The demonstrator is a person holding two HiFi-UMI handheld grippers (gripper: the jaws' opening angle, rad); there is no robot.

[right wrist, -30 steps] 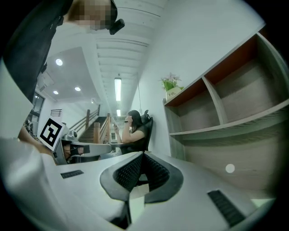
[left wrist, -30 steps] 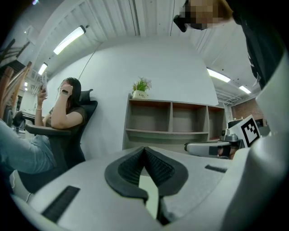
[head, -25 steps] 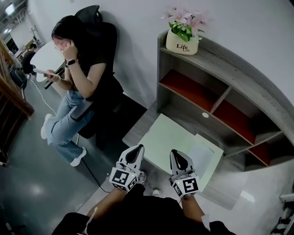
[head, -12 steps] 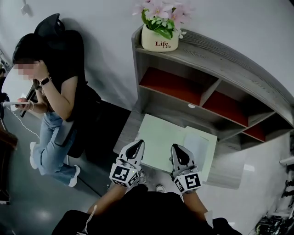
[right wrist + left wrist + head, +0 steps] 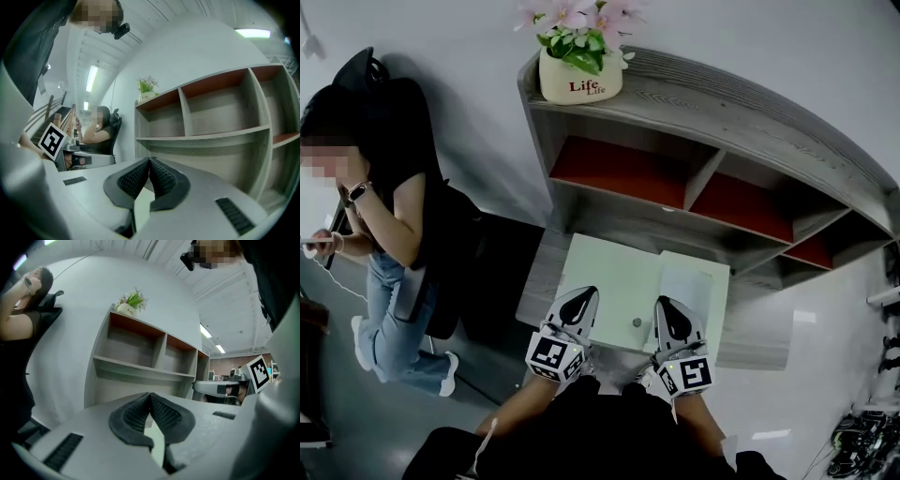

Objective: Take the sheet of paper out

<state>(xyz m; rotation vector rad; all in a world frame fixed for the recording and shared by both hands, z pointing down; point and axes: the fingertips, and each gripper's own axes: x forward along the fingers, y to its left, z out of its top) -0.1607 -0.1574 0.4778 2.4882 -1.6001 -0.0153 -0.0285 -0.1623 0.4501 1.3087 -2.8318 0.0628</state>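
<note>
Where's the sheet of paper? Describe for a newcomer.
Below the grey shelf unit, a pale green pad lies on the desk. The sheet of paper rests on the pad's right part, ahead of the right gripper. It is the only white rectangle on the green.

Head camera: on my head, facing forward and steeply down from well above the pale desk mat point(image 5: 609, 281), with my left gripper point(image 5: 580, 298) and right gripper point(image 5: 668, 307) near its bottom edge. Left and right gripper cameras: each rides low behind its own jaws, looking level along them, close to the grey shelf unit point(image 5: 206, 137) that fills the view ahead. Shared by all three views: the shelf unit, its flower pot point(image 5: 579, 80) and the seated person point(image 5: 384, 216); each gripper camera also catches the other gripper's marker cube point(image 5: 260, 372) at its edge.
</note>
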